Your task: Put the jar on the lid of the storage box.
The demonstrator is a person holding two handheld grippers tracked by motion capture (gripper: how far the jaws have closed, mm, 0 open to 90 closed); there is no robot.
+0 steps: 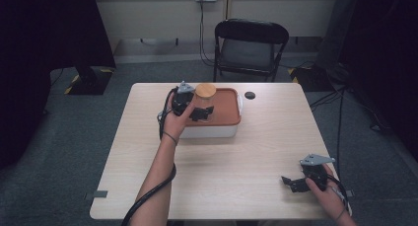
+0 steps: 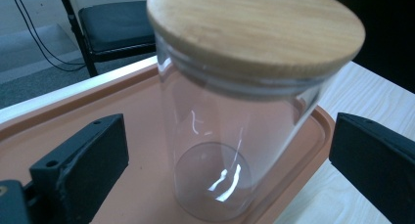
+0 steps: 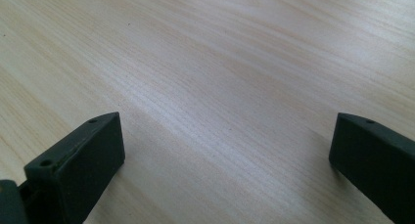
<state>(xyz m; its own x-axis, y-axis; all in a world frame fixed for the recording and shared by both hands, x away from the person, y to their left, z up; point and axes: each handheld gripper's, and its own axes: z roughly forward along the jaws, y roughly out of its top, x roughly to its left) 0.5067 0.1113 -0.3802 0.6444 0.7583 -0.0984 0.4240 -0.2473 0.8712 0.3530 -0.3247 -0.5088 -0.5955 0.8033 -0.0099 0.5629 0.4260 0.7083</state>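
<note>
1. Left gripper (image 1: 199,112): held over the orange lid (image 1: 227,118) of a white container (image 1: 212,132) at the far middle of the table (image 1: 222,162). Its jaws are spread wide, one on each side of a glass jar (image 2: 230,136), with a clear gap between each jaw and the glass (no contact seen in the left gripper view).
2. Right gripper (image 1: 295,182): low over the near right part of the table, held by the person's right hand (image 1: 323,186). Jaws spread apart, with bare wood grain between them.
3. Glass jar: clear, apparently empty, standing upright on the orange lid near its left end, closed by a round wooden lid (image 2: 257,31).
4. A small black round object (image 1: 250,94) lies on the table just right of the container; its nature cannot be determined.
5. A black folding chair (image 1: 249,48) stands beyond the table's far edge.
</note>
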